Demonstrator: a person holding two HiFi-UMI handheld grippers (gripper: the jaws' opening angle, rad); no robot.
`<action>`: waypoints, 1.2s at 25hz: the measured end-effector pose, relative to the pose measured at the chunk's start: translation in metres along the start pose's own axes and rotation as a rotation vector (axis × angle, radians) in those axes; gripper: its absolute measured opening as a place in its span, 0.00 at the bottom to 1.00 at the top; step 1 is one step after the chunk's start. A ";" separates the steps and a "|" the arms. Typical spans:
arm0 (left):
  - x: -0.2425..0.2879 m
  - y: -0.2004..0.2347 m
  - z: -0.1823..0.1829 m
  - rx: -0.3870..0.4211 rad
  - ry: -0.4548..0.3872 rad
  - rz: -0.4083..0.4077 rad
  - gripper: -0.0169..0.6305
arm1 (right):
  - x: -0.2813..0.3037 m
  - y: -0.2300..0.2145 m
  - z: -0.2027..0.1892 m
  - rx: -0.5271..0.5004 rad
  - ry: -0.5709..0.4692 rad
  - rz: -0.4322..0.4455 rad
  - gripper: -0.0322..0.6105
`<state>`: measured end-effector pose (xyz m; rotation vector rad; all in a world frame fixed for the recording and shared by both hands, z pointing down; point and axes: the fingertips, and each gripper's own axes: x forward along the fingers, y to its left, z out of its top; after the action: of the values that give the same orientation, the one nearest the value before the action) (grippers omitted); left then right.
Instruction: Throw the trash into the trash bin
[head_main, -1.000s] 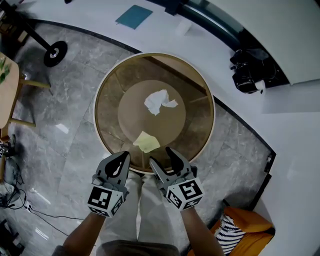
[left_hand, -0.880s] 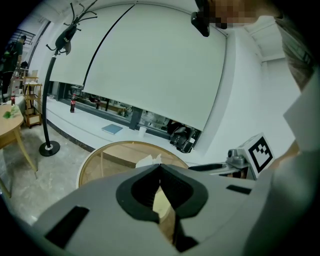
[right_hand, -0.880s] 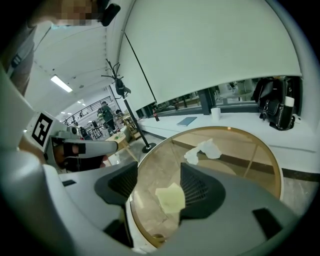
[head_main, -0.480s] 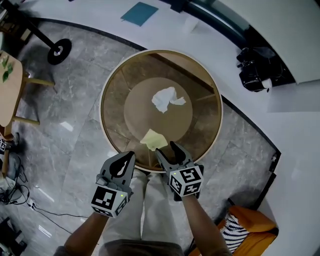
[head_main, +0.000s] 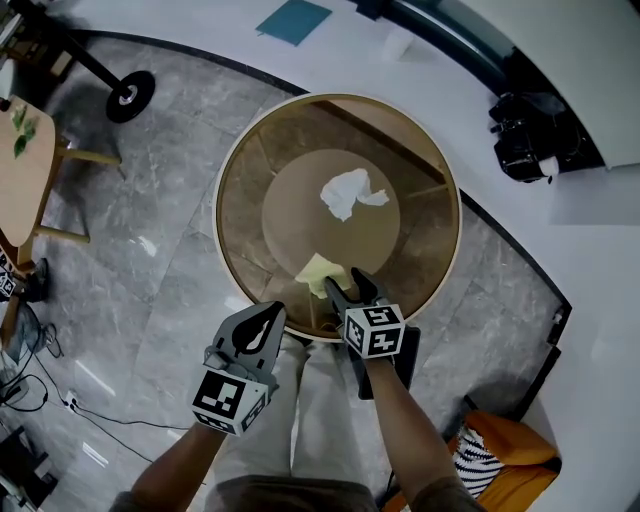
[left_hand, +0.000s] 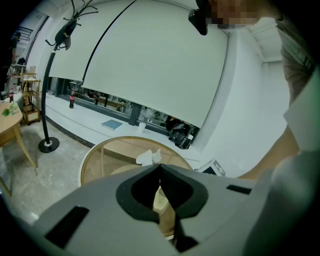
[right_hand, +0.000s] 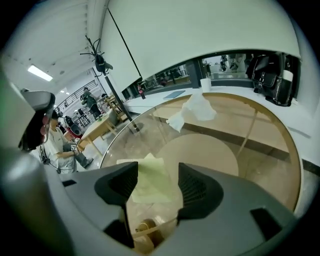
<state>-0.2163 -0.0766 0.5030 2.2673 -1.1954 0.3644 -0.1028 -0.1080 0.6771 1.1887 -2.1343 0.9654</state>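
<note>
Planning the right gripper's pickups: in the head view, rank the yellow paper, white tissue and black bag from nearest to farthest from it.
1. Yellow paper: just ahead of the right gripper, at the table's near edge.
2. White tissue: mid-table.
3. Black bag: beyond the table, upper right.

A round glass-topped counter with a wooden rim holds a crumpled white tissue just beyond its centre and a pale yellow paper sheet near its near edge. The right gripper sits just behind that sheet; the left gripper is to its left, at the near rim.
</note>
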 end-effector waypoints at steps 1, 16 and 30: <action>0.000 0.000 0.000 -0.001 0.000 0.001 0.05 | 0.002 0.000 -0.002 -0.009 0.009 0.001 0.47; 0.003 0.002 -0.005 -0.005 0.012 0.003 0.05 | 0.001 0.004 -0.004 -0.020 0.023 0.025 0.18; 0.005 -0.003 -0.008 -0.005 0.022 -0.003 0.05 | -0.016 0.015 0.006 -0.031 -0.019 0.059 0.09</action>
<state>-0.2111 -0.0740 0.5103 2.2549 -1.1803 0.3836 -0.1088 -0.0994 0.6566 1.1307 -2.2026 0.9464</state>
